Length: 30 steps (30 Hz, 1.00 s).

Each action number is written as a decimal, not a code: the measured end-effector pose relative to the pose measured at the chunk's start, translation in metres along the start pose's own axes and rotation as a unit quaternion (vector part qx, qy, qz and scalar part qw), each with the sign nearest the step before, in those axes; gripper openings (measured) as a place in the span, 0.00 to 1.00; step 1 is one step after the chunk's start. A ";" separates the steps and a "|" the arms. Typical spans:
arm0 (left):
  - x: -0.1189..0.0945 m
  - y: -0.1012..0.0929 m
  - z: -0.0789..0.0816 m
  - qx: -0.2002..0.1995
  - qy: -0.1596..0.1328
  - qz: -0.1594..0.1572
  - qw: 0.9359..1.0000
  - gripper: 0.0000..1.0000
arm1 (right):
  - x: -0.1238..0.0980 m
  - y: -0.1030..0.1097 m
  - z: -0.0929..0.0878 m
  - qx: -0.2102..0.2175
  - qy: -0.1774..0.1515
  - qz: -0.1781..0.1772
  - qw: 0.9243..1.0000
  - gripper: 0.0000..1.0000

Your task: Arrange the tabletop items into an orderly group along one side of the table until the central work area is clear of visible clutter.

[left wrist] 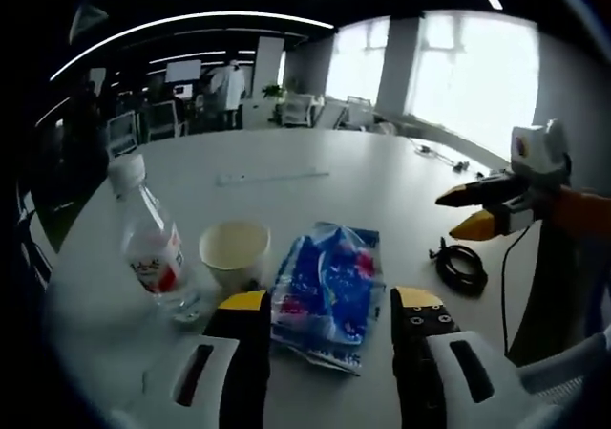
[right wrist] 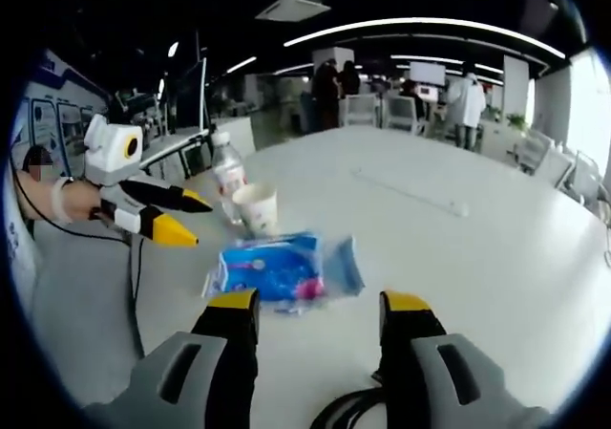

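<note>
A blue and white plastic packet [left wrist: 325,290] [right wrist: 286,267] lies flat on the white table [left wrist: 382,171] [right wrist: 477,257]. Left of it in the left gripper view stand a paper cup [left wrist: 235,250] [right wrist: 255,206] and a clear water bottle [left wrist: 151,243] [right wrist: 229,176] with a red label. My left gripper [left wrist: 330,300] [right wrist: 202,222] is open, its jaws framing the packet's near end without closing on it. My right gripper [right wrist: 319,302] [left wrist: 449,214] is open and empty, facing the packet from the opposite side. A coiled black cable [left wrist: 461,267] [right wrist: 344,410] lies under the right gripper.
A thin white strip [left wrist: 272,176] [right wrist: 406,192] lies further across the table. A hand [right wrist: 38,195] holds the left gripper at the table edge. Chairs, desks and standing people [right wrist: 468,104] fill the office beyond.
</note>
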State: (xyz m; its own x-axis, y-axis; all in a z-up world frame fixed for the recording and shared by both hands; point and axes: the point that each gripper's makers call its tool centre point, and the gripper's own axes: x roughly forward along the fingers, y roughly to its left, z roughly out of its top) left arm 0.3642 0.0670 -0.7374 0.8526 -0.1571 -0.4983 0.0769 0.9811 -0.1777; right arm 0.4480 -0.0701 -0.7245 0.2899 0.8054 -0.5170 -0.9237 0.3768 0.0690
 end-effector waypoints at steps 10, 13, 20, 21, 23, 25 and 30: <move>0.000 -0.001 -0.014 -0.012 0.015 0.002 1.000 0.41 | 0.022 0.009 0.011 -0.010 -0.003 0.018 1.000 0.45; 0.003 -0.001 -0.017 -0.018 0.020 0.002 1.000 0.40 | 0.027 0.008 0.012 -0.012 -0.001 0.021 1.000 0.45; 0.009 -0.004 -0.020 -0.023 0.026 -0.001 0.999 0.38 | 0.043 0.010 0.012 -0.019 0.010 0.032 0.999 0.42; 0.010 -0.004 -0.021 -0.025 0.025 -0.001 0.999 0.38 | 0.045 0.010 0.011 -0.020 0.012 0.032 0.999 0.42; 0.013 -0.004 -0.023 -0.027 0.029 -0.003 0.999 0.37 | 0.047 0.009 0.011 -0.018 0.012 0.034 0.999 0.42; 0.015 -0.005 -0.026 -0.038 0.034 -0.006 0.999 0.37 | 0.049 0.009 0.011 -0.019 0.015 0.036 0.999 0.40; 0.016 -0.002 -0.029 -0.043 0.037 -0.004 0.998 0.34 | 0.054 0.008 0.008 -0.028 0.023 0.041 0.998 0.37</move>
State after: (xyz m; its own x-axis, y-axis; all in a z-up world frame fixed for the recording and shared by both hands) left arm 0.3624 0.0592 -0.7696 0.8108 -0.1767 -0.5580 0.0364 0.9667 -0.2533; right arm 0.4582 -0.0201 -0.7453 0.2014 0.8101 -0.5506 -0.9568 0.2831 0.0665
